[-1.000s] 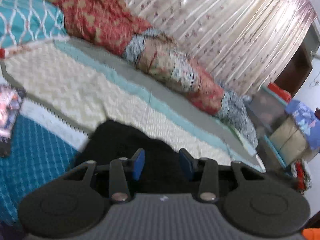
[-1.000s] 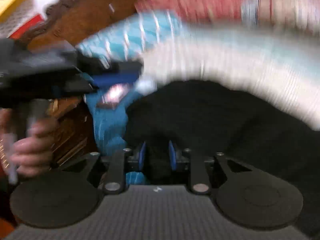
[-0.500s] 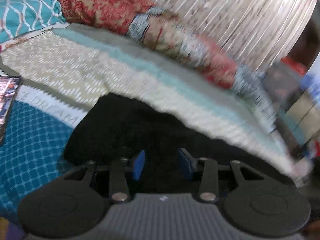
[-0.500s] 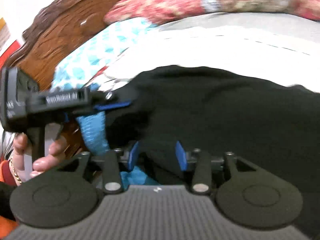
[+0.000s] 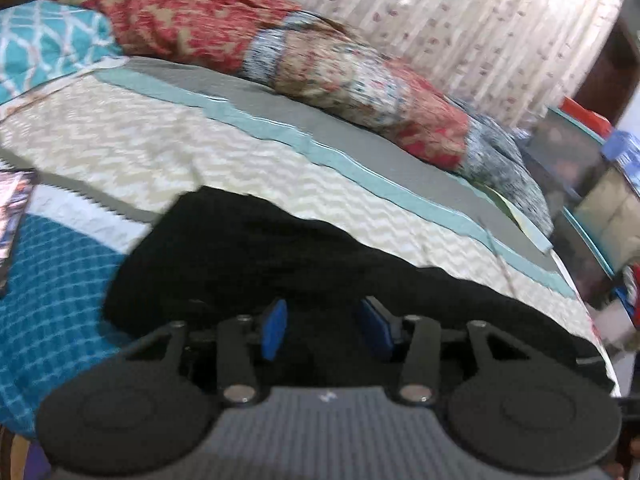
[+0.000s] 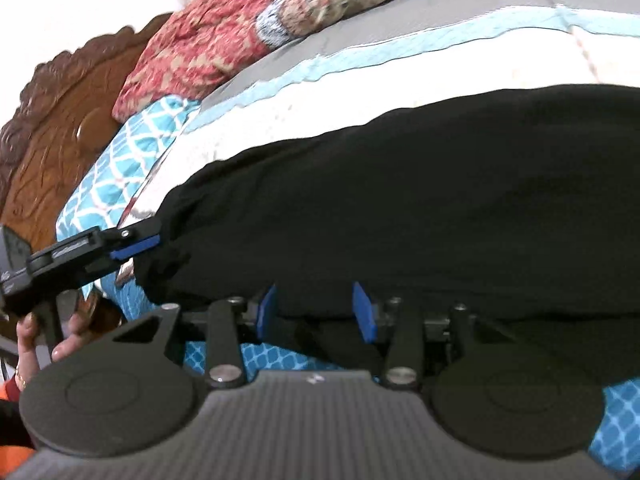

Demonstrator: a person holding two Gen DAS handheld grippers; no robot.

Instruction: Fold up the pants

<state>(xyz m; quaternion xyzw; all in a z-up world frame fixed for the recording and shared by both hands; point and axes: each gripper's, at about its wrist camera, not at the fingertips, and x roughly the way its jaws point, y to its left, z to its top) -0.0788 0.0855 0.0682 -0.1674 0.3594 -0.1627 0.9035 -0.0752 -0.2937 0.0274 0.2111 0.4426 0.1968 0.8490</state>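
The pants (image 5: 304, 264) are plain black, of soft matte cloth, and lie spread flat along the near part of a bed (image 5: 132, 148), stretched lengthwise as a long dark band. Their far edge runs in a gentle, slightly wavy line against the cream zigzag cover. One end is rounded and bunched a little where it lies on blue checked cloth. From the right wrist view the pants (image 6: 420, 208) fill the middle, with small folds and a rumpled flap along the near edge.

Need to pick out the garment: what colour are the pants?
Plain black pants, no pattern visible; clearest in the right wrist view.
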